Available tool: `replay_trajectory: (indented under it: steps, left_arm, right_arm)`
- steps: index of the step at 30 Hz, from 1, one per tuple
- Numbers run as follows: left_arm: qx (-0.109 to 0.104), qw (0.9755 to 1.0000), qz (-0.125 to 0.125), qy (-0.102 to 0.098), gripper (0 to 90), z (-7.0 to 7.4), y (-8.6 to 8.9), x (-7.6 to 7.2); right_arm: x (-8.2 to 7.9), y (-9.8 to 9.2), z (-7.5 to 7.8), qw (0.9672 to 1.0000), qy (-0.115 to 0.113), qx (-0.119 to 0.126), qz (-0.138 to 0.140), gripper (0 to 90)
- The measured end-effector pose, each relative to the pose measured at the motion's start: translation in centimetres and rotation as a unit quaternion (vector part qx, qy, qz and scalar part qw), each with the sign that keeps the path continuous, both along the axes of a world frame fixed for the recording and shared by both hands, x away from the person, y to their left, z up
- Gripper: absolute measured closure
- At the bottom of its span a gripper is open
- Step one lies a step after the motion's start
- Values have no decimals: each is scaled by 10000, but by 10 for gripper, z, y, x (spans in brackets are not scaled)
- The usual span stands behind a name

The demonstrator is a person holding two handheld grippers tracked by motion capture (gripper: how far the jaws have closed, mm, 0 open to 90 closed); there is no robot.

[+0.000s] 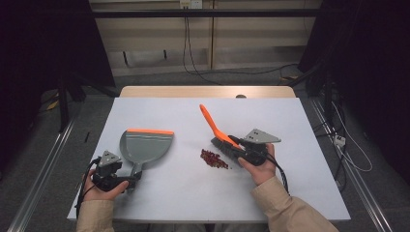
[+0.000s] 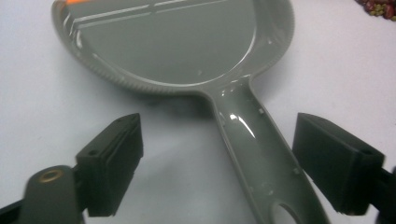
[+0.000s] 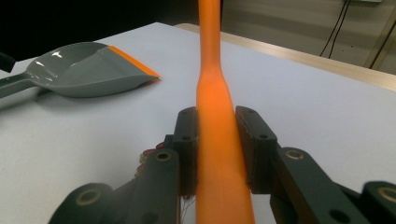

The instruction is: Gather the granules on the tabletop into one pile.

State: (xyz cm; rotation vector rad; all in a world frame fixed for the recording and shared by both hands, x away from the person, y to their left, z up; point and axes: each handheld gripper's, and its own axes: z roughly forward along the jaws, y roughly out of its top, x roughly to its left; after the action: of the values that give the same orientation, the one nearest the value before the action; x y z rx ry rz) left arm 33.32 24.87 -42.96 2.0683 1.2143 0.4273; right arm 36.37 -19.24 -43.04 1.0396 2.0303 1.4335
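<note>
The orange brush handle [image 3: 215,121] is clamped between the 2 jaws of the right gripper [image 3: 217,140], bristles beside the red crumb pile [image 1: 213,158] on the white table [image 1: 290,121]. The left gripper [image 2: 217,163] is held with jaws apart around the grey dustpan [image 1: 144,147] handle, which lies between them unpressed on the table.

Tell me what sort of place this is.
Probably a lab or recording room, not a home: a white table with dark curtains on both sides, cables trailing over grey carpet, and floor rails.
</note>
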Motion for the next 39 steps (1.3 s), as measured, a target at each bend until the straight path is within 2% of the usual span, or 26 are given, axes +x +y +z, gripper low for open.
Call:
replay_trajectory:
  steps: [8, 10, 12, 16, 17, 18, 20, 24, 26, 35, 39]
  left_arm:
    - [-57, 9998, -22, 180, 288, -4, 0, 1]
    - [-39, 9997, -37, 248, 345, -5, -2, 3]
    - [20, 9995, -1, 309, 392, -5, -5, 6]
    - [-14, 9990, 124, 436, 454, -6, -10, 14]
    - [-38, 9988, 153, 463, 485, -7, -12, 15]
    - [-25, 9988, 143, 464, 557, -7, -12, 16]
    - [48, 9989, 200, 421, 604, -7, -13, 17]
    - [7, 9992, 187, 355, 618, -4, -8, 18]
    - [-81, 9994, 216, 267, 621, -2, -6, 17]
    - [-306, 9995, -57, 113, 624, 8, 10, 9]
    - [-327, 9993, -185, 11, 625, 15, 13, 3]
  right_arm:
    - [2, -4, 2, 10000, -21, 55, -69, 713]
    - [2, -3, 2, 10000, -28, 48, -79, 713]
    - [2, -3, 2, 10000, -20, 44, -77, 713]
    - [2, -3, 2, 10000, -29, 43, -70, 713]
    - [2, -3, 2, 10000, -20, 48, -67, 713]
    - [2, -3, 2, 10000, -16, 55, -67, 713]
    - [2, -3, 3, 10000, -14, 71, -60, 713]
    - [2, -4, 3, 10000, -22, 72, -53, 713]
    - [2, -4, 3, 9999, -27, 83, -57, 713]
    - [2, -4, 3, 9999, -34, 101, -60, 713]
    - [3, -4, 3, 9999, -38, 111, -56, 713]
